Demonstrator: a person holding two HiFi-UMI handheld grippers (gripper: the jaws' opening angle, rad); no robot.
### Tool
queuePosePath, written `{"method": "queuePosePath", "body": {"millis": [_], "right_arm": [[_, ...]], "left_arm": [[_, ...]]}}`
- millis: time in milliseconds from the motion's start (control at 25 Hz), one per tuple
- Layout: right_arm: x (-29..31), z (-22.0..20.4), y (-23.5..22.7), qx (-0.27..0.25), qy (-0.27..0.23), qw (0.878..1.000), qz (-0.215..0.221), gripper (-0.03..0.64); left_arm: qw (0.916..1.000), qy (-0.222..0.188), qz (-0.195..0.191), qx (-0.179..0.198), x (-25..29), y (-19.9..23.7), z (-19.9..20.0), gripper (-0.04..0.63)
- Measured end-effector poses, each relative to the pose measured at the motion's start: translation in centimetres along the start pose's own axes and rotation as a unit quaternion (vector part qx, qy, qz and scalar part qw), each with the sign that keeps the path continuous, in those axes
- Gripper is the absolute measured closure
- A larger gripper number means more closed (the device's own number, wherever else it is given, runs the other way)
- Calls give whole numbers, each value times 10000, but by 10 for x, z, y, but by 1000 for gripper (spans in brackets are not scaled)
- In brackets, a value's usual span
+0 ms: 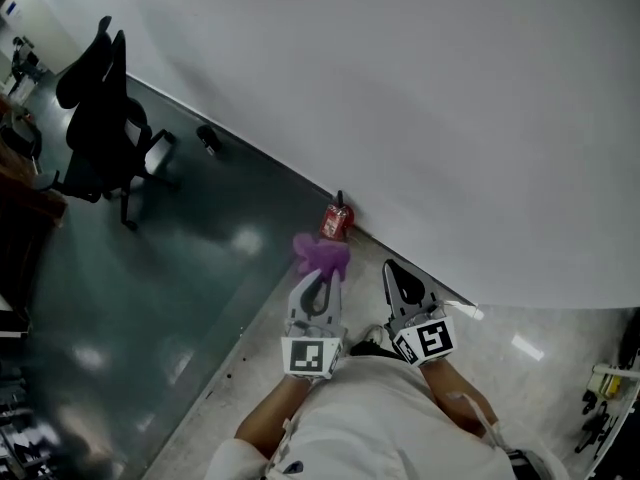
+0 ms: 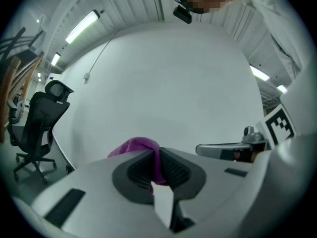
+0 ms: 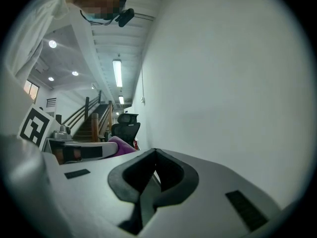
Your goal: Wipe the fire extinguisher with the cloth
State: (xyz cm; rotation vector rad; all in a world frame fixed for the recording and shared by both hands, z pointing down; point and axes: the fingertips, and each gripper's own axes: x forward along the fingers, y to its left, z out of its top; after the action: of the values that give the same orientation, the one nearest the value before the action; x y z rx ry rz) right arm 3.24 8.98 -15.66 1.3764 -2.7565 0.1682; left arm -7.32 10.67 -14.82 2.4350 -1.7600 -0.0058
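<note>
- The left hand-held gripper (image 2: 155, 152) is pinched almost shut on a purple cloth (image 2: 134, 147).
- A fold of the cloth is squeezed between the two dark pads (image 2: 173, 170), and the rest is bunched up above the jaws and to their left.
- In the head view, the cloth (image 1: 322, 255) is seen sticking out past the tip of this hand-held gripper.
- The right hand-held gripper (image 3: 154, 153) is closed, with its jaw tips pressed together. Nothing is held in it.
- Both hand-held grippers are held side by side, close together, and are pointed at a plain white wall (image 1: 420, 88).
- The fire extinguisher (image 1: 337, 221) is small and red with a dark top.
- It is stood on the floor (image 1: 200, 258), right up against the bottom of the wall.
- In the head view it is seen just past the cloth. It cannot be told from there whether the two touch.
- The fire extinguisher is not touched by the right hand-held gripper.
- A black chair (image 1: 105, 118) on wheels is seen well away to the left, by the same wall.
</note>
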Motion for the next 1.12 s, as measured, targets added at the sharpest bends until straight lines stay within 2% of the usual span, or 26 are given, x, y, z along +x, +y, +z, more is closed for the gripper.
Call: {"method": "queuePosePath", "body": {"millis": [360, 520, 1000, 1120], "right_arm": [[-17, -7, -9, -154, 58, 9999, -37, 603], [-22, -8, -11, -105, 13, 9999, -50, 604], [-33, -15, -3, -111, 13, 9999, 15, 604], [-36, -16, -2, -118, 17, 9999, 27, 604]], "left_arm": [[9999, -68, -94, 90, 4, -18, 5, 568], [9998, 109, -162, -26, 2, -25, 6, 568], [9997, 88, -190, 126, -12, -25, -1, 568], [9997, 141, -172, 31, -15, -27, -1, 568]]}}
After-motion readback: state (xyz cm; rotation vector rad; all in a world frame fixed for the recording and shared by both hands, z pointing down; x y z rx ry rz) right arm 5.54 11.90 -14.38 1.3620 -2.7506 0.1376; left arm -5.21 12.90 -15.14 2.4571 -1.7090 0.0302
